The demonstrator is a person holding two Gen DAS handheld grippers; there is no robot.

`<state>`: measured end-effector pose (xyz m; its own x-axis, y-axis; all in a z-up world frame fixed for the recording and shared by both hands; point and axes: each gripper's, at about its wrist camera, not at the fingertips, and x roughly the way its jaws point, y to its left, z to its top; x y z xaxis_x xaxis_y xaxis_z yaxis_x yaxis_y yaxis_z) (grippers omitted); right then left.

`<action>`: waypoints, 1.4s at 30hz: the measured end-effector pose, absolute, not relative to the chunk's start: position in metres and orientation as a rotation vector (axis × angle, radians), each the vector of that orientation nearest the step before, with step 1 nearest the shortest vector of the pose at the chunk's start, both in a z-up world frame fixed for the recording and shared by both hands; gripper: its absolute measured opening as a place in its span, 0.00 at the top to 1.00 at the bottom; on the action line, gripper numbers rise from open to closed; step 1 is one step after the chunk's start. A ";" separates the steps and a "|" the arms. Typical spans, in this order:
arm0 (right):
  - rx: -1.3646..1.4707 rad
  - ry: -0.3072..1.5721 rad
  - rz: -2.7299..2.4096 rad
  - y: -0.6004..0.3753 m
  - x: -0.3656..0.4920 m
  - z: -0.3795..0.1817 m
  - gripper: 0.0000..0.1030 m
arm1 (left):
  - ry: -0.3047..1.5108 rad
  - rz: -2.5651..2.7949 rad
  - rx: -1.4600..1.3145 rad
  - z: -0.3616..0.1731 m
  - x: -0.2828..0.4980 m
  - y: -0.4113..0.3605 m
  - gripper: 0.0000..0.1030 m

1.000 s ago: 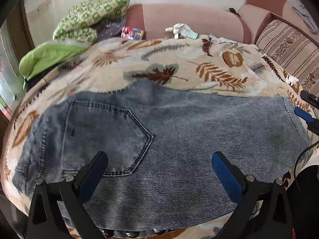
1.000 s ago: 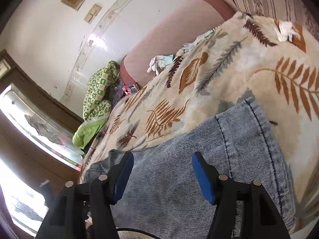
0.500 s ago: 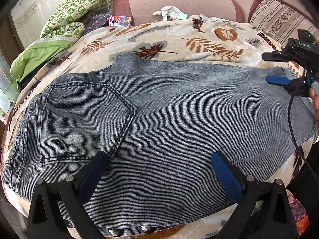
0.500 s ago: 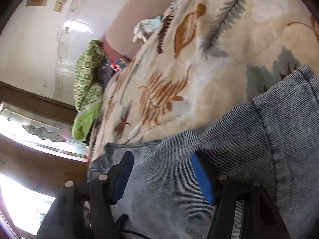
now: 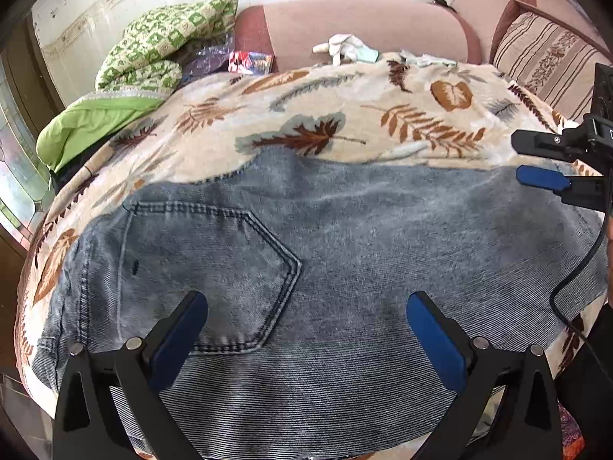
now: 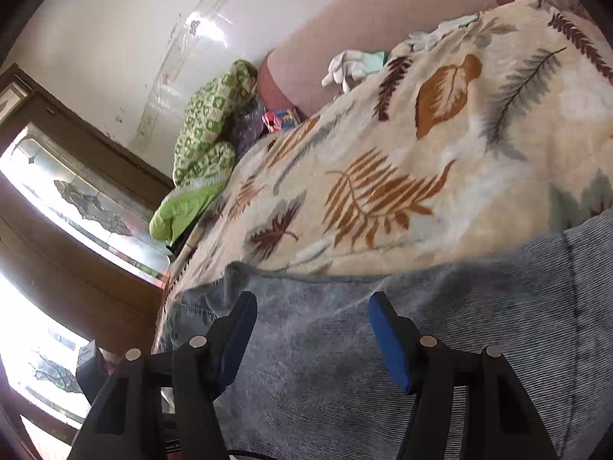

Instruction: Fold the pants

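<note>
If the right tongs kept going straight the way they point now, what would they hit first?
Most likely the jeans lying flat under the open right tongs; then the leaf-print blanket. Depth is hard to judge.

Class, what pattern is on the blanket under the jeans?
Cream blanket with brown and grey leaf prints, clearest in the left wrist view.

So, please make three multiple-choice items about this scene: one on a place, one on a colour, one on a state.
1. Where do the jeans lie?
A. on the leaf-print blanket
B. on the striped cushion
C. on the floor

2. What colour are the gripper pads?
A. red
B. blue
C. yellow

3. How is the left gripper?
A. shut on the jeans
B. open, holding nothing
C. shut on a glove

Key: 1 A, denim is spread flat over the blanket; 2 B, both pads show blue; 3 B, its fingers stand wide apart above the denim.
</note>
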<state>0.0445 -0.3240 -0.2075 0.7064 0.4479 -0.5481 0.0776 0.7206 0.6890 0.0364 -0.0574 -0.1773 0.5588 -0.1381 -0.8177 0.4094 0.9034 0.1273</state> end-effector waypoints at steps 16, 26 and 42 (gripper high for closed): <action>0.802 0.750 0.080 -0.356 0.019 -0.207 0.37 | 0.960 -0.302 0.353 -0.175 0.036 -0.062 0.00; 0.867 0.859 -0.095 -0.398 -0.007 -0.228 0.37 | 0.978 -0.288 0.369 -0.176 0.045 -0.068 0.00; 0.704 0.784 0.098 -0.352 0.002 -0.201 0.36 | 0.953 -0.288 0.365 -0.174 0.035 -0.059 0.00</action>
